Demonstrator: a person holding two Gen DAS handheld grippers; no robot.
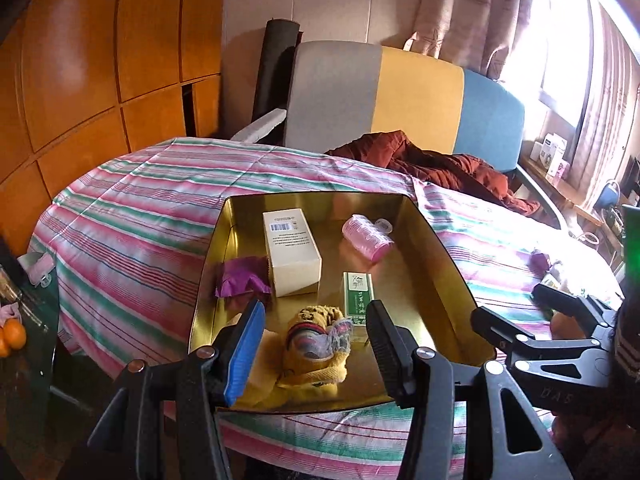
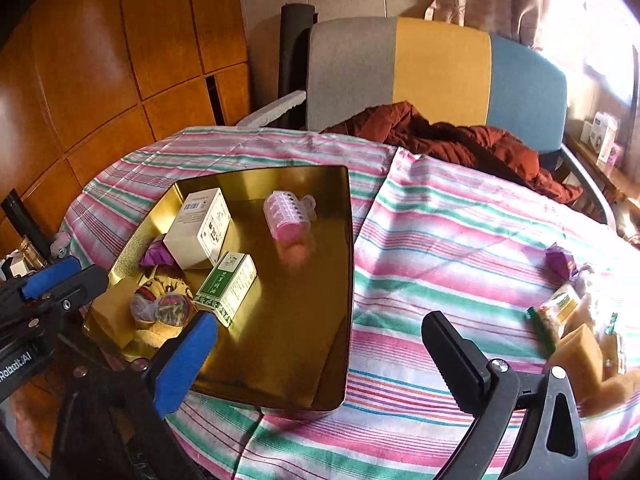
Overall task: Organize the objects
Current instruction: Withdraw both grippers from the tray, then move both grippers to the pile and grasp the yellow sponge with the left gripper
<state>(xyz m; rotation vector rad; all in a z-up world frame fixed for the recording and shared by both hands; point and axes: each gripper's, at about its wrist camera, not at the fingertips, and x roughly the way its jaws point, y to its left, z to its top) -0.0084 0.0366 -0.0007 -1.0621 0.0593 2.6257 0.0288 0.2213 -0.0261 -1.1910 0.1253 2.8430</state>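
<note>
Shiny gold tray (image 1: 436, 256) holds boxes; left tool (image 1: 316, 344) and right tool (image 2: 320, 344) both spread apart.

The bench cloth (image 2: 440, 240) is striped pink, green and white, with thin red and blue lines. On it sits a shiny gold tray (image 1: 436, 248) holding a white box (image 1: 294, 258) with a black barcode, a green-and-white box (image 1: 357, 294), a pink ribbed roller (image 1: 366, 238), a purple wrapper (image 1: 240, 280) and a yellow knitted bundle (image 1: 316, 344). The chair back (image 1: 404, 92) is grey, yellow and blue; a rust-red garment (image 1: 440, 164) lies before it. The wall panels (image 1: 88, 72) are glossy orange-brown.
</note>
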